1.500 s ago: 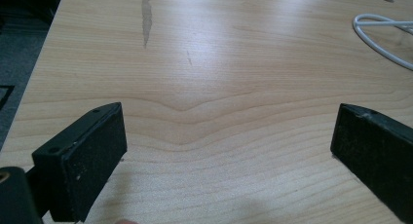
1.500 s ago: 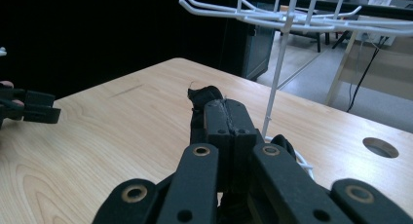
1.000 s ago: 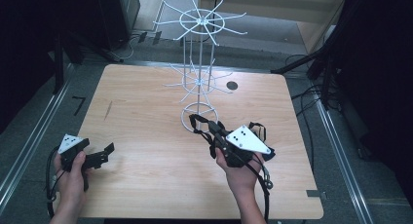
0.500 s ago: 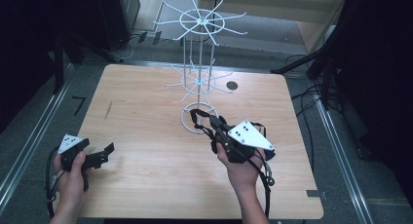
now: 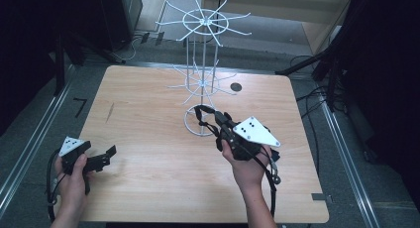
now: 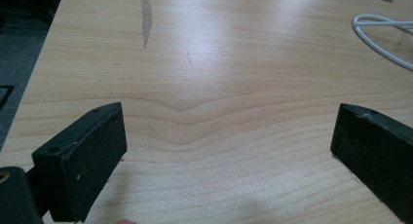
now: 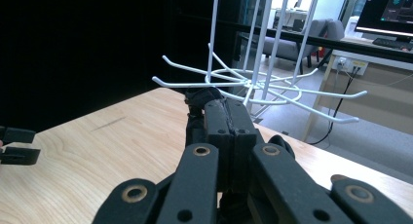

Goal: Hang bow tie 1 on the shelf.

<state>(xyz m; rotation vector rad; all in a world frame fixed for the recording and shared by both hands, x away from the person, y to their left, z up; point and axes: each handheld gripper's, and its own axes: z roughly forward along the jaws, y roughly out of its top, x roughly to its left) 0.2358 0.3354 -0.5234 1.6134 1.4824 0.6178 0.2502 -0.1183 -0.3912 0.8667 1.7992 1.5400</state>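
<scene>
Right tool [image 5: 200, 114] held with jaws pressed together on a black strap-like item [image 7: 202, 98] beside the white wire hook stand [image 5: 202, 79], left tool [image 5: 110, 152] spread wide, empty, over the pale wooden worktop [image 5: 148, 114] near its left edge.

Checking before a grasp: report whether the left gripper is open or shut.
Open: the left gripper has its jaws far apart, bare table between them.

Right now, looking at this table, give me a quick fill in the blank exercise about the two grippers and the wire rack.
1. The left gripper has its jaws ____.
2. The right gripper has its jaws ____.
3. The white wire rack stands nearest the ____ gripper.
4. The rack's arms carry ____ items.

Missing words: open; shut; right; no
</scene>
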